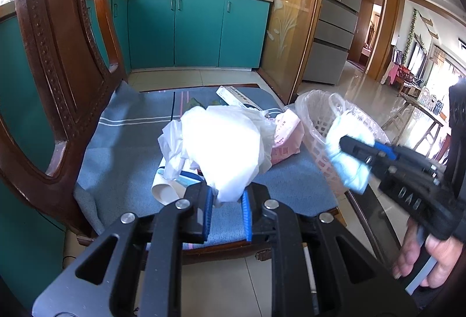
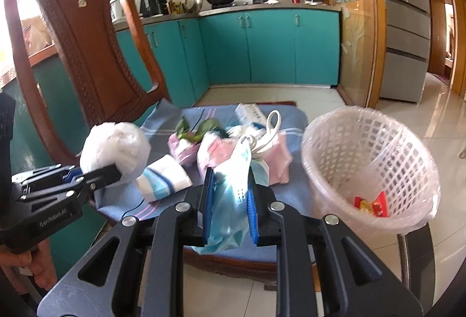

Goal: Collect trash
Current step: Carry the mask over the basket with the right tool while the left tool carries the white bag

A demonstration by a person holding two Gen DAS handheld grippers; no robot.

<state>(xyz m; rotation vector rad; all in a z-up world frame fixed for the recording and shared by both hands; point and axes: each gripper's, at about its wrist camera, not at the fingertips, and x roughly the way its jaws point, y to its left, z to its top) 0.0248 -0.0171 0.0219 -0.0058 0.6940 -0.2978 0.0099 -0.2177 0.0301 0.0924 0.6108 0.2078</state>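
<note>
right gripper [image 2: 227, 200] fingers clamp blue bag [image 2: 230, 218] | basket [image 2: 329, 154] beside

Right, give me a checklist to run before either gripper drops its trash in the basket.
1. Left gripper shut on the white plastic bag: ok.
2. Right gripper shut on the light blue bag: ok.
3. Basket upright, liner in place: ok.
4. Room in basket, only a red wrapper inside: ok.
5. Right gripper over the basket mouth: not ok, it is beside the rim.
6. Blue bag free of the pile on the chair: cannot tell.
</note>
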